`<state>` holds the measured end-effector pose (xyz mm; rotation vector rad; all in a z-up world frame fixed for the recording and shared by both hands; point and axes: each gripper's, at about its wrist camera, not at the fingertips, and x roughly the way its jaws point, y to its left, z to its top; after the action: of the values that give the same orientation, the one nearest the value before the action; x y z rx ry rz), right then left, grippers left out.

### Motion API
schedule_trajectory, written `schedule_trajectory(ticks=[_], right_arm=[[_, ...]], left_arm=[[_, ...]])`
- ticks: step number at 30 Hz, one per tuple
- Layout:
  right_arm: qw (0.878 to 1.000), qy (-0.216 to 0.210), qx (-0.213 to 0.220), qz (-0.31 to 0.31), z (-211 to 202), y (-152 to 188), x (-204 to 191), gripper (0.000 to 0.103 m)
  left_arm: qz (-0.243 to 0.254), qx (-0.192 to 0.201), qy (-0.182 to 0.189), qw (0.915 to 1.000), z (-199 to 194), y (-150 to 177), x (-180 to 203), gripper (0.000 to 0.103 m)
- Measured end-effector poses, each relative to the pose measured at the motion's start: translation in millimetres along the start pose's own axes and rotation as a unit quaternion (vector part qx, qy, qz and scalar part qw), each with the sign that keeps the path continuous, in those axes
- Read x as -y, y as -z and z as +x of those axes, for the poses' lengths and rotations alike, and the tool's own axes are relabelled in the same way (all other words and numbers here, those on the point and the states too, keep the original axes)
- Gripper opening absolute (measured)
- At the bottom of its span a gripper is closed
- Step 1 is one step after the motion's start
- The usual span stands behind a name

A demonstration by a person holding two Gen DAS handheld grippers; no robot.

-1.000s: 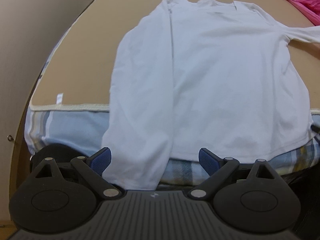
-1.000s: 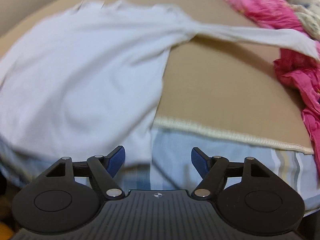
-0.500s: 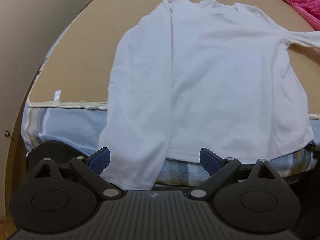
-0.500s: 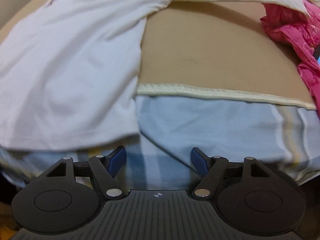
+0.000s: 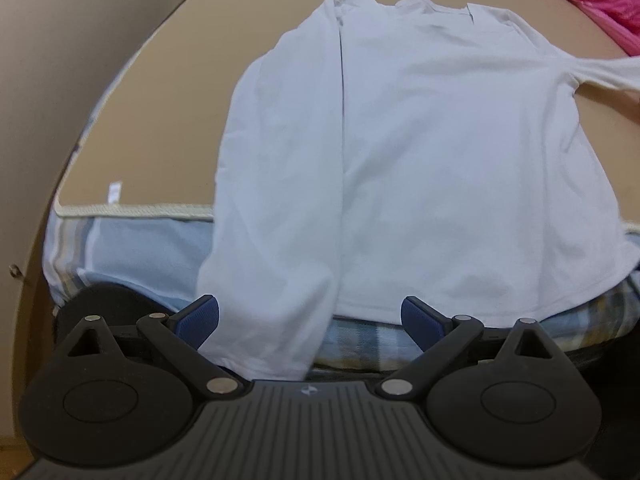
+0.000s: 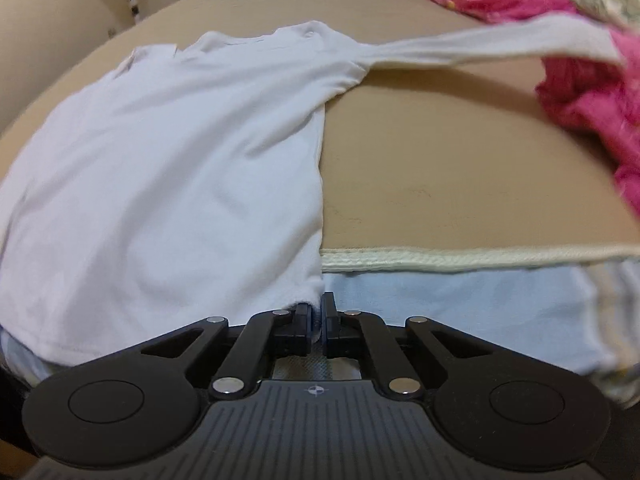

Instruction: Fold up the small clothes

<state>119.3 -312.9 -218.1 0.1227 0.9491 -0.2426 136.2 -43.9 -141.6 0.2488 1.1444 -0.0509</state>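
Observation:
A white long-sleeved shirt [image 5: 440, 160] lies flat, front down the bed, on a tan blanket [image 5: 152, 128]. Its left sleeve [image 5: 276, 248] is folded down along the body, and the cuff end lies between the spread blue pads of my left gripper [image 5: 310, 316], which is open and not pressing on it. In the right wrist view the shirt [image 6: 180, 180] fills the left half, with its other sleeve [image 6: 480, 48] stretched out to the right. My right gripper [image 6: 318, 320] has its jaws closing tight on the shirt's lower right hem corner, with fabric pinched between the pads.
A heap of pink clothes [image 6: 580, 100] lies at the far right, under the sleeve's end. The blanket's cream hem [image 6: 460, 258] runs across, with a pale blue striped sheet [image 6: 460, 308] below it at the bed's near edge. A beige wall [image 5: 60, 60] stands left.
The right gripper went from wide open to shut, pinching the shirt's lower right hem corner. The left gripper stayed open over the folded sleeve's cuff.

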Motion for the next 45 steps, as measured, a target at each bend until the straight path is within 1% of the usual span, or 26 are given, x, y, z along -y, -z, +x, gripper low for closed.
schedule_trajectory(ticks=[1, 2, 3, 4, 6, 8, 11, 15, 20, 21, 23, 26, 28, 29, 30, 31, 32, 33, 34, 36, 38, 40, 41, 42, 43, 45], right_arm=[[1.000, 0.009, -0.018, 0.005, -8, -5, 0, 0.003], [0.999, 0.002, -0.027, 0.018, -21, -8, 3, 0.003], [0.999, -0.009, -0.026, 0.028, -35, -11, 9, 0.003], [0.999, -0.004, -0.023, 0.030, -48, -12, 17, 0.003], [0.999, 0.012, -0.024, 0.029, -55, -11, 31, 0.003], [0.998, 0.030, -0.044, 0.035, -42, -8, 41, 0.003], [0.996, 0.035, -0.075, 0.043, -16, -2, 41, 0.003], [0.994, 0.046, -0.084, 0.054, -4, -1, 34, 0.003], [0.994, 0.037, -0.081, 0.060, -11, -4, 40, 0.004], [0.994, 0.037, -0.081, 0.058, -12, -4, 40, 0.004], [0.995, 0.039, -0.081, 0.052, -12, -5, 39, 0.004], [0.995, 0.043, -0.082, 0.046, -10, -5, 37, 0.004], [0.994, 0.044, -0.084, 0.046, -9, -6, 37, 0.004], [0.994, 0.046, -0.086, 0.045, -8, -6, 36, 0.004], [0.994, 0.047, -0.088, 0.044, -7, -7, 36, 0.004], [0.994, 0.048, -0.090, 0.044, -5, -7, 36, 0.004], [0.993, 0.050, -0.093, 0.044, -4, -7, 34, 0.004], [0.993, 0.051, -0.095, 0.043, -2, -7, 33, 0.004], [0.993, 0.053, -0.097, 0.042, -1, -7, 32, 0.004], [0.993, 0.057, -0.100, 0.039, 1, -8, 29, 0.004], [0.992, 0.059, -0.103, 0.036, 1, -9, 28, 0.004], [0.992, 0.061, -0.106, 0.034, 2, -10, 26, 0.004], [0.992, 0.061, -0.108, 0.033, 3, -10, 25, 0.004], [0.992, 0.060, -0.110, 0.032, 4, -10, 24, 0.004], [0.991, 0.065, -0.113, 0.028, 5, -11, 22, 0.004], [0.991, 0.074, -0.114, 0.019, 6, -13, 19, 0.004]], left_arm=[[0.003, 0.004, -0.005, 1.0000, 0, 0, -1, 0.099], [0.005, 0.006, -0.009, 0.9999, 2, 1, -4, 0.100], [0.008, 0.006, -0.012, 0.9999, 5, 2, -6, 0.100], [0.012, 0.004, -0.014, 0.9998, 8, 3, -7, 0.100], [0.021, -0.006, -0.016, 0.9996, 18, 5, -6, 0.100], [0.028, -0.013, -0.010, 0.9995, 26, 7, -6, 0.100], [0.028, -0.019, -0.001, 0.9994, 34, 10, -8, 0.100], [0.030, -0.020, 0.006, 0.9993, 43, 15, -14, 0.100], [0.065, -0.019, 0.031, 0.9972, 60, 12, -2, 0.100], [0.063, -0.019, 0.029, 0.9974, 65, 9, 0, 0.100], [0.037, -0.032, 0.024, 0.9985, 77, 1, -5, 0.100], [-0.017, -0.060, 0.016, 0.9979, 96, -11, -31, 0.100], [-0.030, -0.070, 0.007, 0.9971, 104, -14, -47, 0.100], [-0.032, -0.073, 0.013, 0.9967, 106, -15, -54, 0.099], [-0.033, -0.074, 0.028, 0.9963, 108, -15, -60, 0.095], [-0.035, -0.073, 0.042, 0.9958, 107, -15, -65, 0.074], [-0.041, -0.071, 0.060, 0.9948, 104, -16, -70, 0.046], [-0.047, -0.069, 0.068, 0.9942, 100, -17, -74, 0.036], [-0.047, -0.063, 0.071, 0.9943, 94, -19, -75, 0.023], [-0.039, -0.051, 0.068, 0.9956, 81, -25, -78, 0.022], [-0.046, -0.042, 0.089, 0.9941, 61, -41, -94, 0.021], [-0.071, -0.010, 0.114, 0.9909, 36, -72, -127, 0.021], [-0.088, 0.014, 0.110, 0.9899, 22, -92, -152, 0.015], [-0.107, 0.046, 0.074, 0.9904, 7, -115, -178, 0.015], [-0.134, 0.073, 0.041, 0.9875, -4, -136, -206, 0.016], [-0.188, 0.097, 0.004, 0.9774, -14, -174, -267, 0.017]])
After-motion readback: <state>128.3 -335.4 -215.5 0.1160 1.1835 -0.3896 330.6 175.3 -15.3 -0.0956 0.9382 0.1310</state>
